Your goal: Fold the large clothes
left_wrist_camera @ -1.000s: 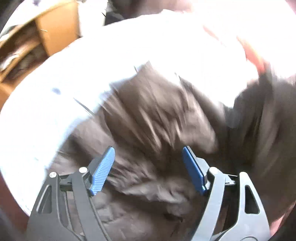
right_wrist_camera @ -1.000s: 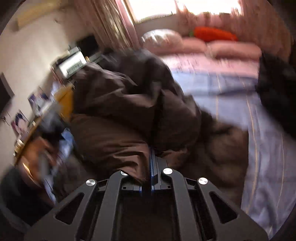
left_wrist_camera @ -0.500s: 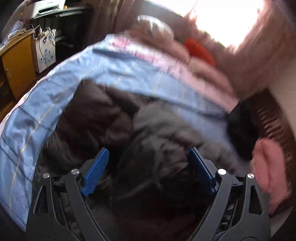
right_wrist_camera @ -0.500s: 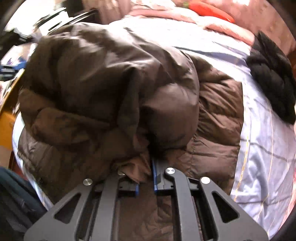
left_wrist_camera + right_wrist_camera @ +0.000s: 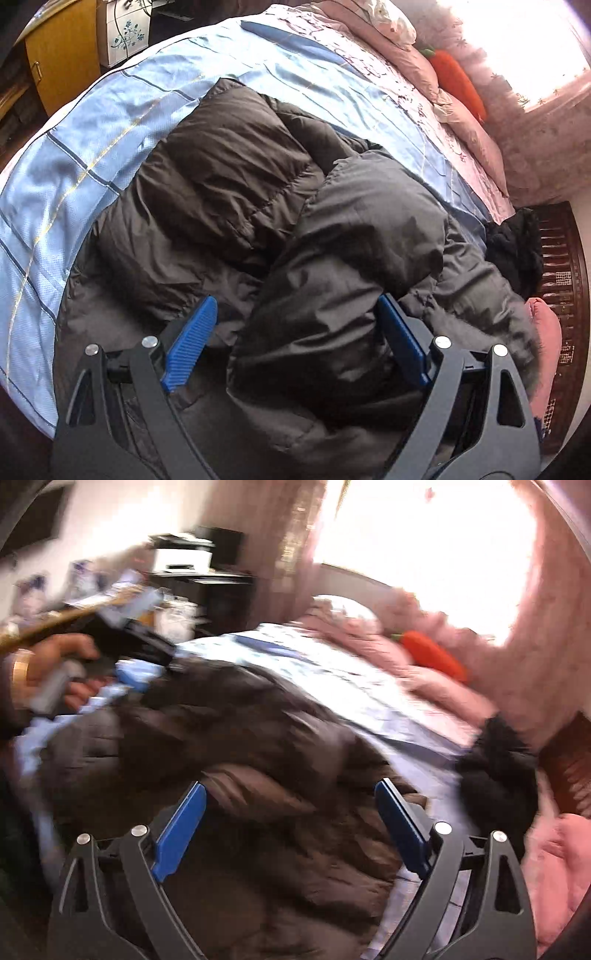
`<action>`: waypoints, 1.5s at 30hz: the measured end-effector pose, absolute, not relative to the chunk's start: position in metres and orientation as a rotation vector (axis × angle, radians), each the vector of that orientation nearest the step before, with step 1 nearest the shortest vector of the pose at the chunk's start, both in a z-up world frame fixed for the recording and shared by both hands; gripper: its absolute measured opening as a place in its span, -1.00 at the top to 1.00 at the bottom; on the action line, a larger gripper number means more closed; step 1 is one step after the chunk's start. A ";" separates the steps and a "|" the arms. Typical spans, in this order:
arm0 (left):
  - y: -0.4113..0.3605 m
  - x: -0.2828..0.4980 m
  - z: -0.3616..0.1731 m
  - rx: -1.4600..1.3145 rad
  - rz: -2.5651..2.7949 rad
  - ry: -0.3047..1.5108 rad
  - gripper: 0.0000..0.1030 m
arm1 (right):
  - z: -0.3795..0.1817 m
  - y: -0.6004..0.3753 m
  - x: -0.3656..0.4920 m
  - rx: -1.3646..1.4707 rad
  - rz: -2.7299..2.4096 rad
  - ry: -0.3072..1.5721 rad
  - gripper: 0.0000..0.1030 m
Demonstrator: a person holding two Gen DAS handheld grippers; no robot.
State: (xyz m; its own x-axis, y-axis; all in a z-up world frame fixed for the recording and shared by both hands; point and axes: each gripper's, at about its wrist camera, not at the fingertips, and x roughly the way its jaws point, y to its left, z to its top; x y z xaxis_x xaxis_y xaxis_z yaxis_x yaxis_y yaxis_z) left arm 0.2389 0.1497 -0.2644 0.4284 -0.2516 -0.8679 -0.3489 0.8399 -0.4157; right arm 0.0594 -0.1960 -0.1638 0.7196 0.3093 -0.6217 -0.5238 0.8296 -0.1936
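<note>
A big dark brown puffer jacket (image 5: 229,177) lies bunched on the blue checked bed sheet (image 5: 110,122), one part folded over in a puffy mound. My left gripper (image 5: 295,299) hangs just above that mound, open, its blue pads clear of the cloth. In the blurred right wrist view the jacket (image 5: 240,738) fills the middle. My right gripper (image 5: 290,782) is above it with its jaws opening wide; fabric lies below them and neither pad presses on it. A hand (image 5: 70,653) at the left of that view holds the other gripper's handle.
A black garment (image 5: 517,243) lies at the bed's right edge by a dark wooden bed end (image 5: 561,258). Pink pillows (image 5: 461,122) and an orange carrot plush (image 5: 458,81) line the far side. A yellow cabinet (image 5: 55,55) stands left of the bed.
My right gripper went from shut on the jacket's edge to wide apart and let the fabric go, swinging as it did. The left gripper opened a little wider and its view steadied over the bed.
</note>
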 end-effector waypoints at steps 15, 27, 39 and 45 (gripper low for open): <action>0.060 0.220 -0.230 -0.141 -0.034 1.045 -0.71 | -0.251 -0.168 0.149 0.126 0.434 0.992 0.28; 0.051 0.233 -0.324 -0.094 0.007 1.288 -0.79 | -0.333 -0.189 0.191 0.201 0.170 1.114 0.51; 0.042 0.179 -0.283 -0.025 -0.071 1.191 -0.76 | -0.285 -0.152 0.103 -0.025 0.210 1.066 0.25; 0.041 0.178 -0.324 0.026 -0.049 1.256 -0.82 | -0.335 -0.163 0.127 -0.014 0.148 1.151 0.24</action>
